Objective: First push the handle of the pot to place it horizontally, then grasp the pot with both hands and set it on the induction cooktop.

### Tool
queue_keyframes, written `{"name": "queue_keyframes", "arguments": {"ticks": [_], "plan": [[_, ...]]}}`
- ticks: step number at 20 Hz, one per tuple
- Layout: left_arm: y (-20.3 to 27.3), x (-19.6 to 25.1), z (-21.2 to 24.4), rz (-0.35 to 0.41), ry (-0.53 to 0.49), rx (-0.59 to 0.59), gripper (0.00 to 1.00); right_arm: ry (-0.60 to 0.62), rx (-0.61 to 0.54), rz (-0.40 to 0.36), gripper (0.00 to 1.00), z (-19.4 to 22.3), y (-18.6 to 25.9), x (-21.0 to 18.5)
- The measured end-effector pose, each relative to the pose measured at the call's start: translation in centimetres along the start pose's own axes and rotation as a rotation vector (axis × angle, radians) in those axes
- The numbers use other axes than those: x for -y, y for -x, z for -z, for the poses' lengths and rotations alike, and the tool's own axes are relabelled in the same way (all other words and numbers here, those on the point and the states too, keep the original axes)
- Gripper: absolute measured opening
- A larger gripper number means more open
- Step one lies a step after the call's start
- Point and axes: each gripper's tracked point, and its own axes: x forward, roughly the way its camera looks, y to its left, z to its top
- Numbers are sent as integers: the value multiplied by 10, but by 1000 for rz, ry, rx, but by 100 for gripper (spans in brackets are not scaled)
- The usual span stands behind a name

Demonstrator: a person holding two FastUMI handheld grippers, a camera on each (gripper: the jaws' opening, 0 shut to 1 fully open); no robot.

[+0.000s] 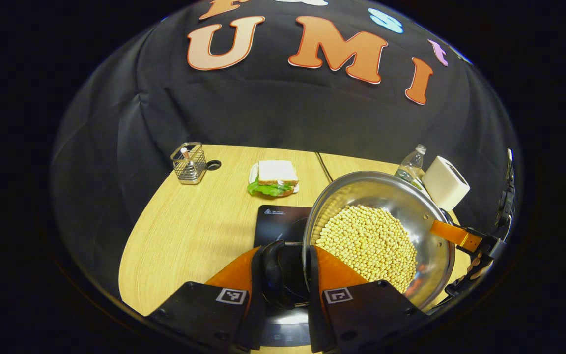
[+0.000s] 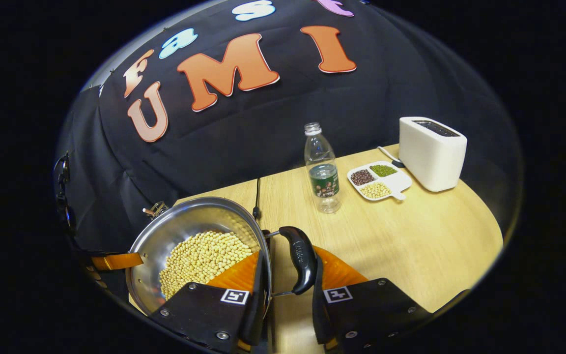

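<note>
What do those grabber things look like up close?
Each one has two wide fingers on a black body held together with small silver screws. On the left gripper and the right gripper, every finger base carries a little square black-and-white marker, like a tiny maze.

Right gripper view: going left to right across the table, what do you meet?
Pot of beans → pot handle → water bottle → divided dish of beans → white toaster.
</note>
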Motion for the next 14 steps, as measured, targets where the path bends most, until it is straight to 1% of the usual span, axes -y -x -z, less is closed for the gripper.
{"name": "queue_keyframes", "arguments": {"ticks": [1, 2, 5, 6, 7, 8, 10, 11, 12, 13, 14], "plan": [[-4, -7, 1, 3, -1, -6, 41, 3, 1, 4, 41, 4, -3, -3], [-10, -13, 5, 6, 2, -10, 43, 7, -6, 7, 41, 8, -7, -6], [-23, -24, 13, 14, 14, -32, 43, 13, -26, 17, 41, 19, -14, -11], [-26, -26, 15, 14, 15, -37, 46, 15, -34, 18, 41, 22, -17, -11], [-28, -28, 17, 16, 15, -41, 43, 10, -40, 19, 41, 26, -18, -12], [-30, -29, 19, 15, 13, -45, 47, 6, -47, 22, 41, 28, -20, -13], [-31, -34, 20, 15, 2, -47, 45, 9, -58, 23, 41, 34, -21, -15], [-33, -36, 20, 16, -7, -44, 46, 7, -60, 21, 42, 36, -22, -17], [-33, -39, 23, 22, -14, -48, 47, 8, -56, 16, 42, 36, -23, -19], [-35, -40, 24, 28, -11, -46, 52, 12, -56, 12, 42, 35, -22, -20], [-35, -42, 26, 31, -8, -50, 51, 14, -54, 11, 42, 37, -22, -21]]}}
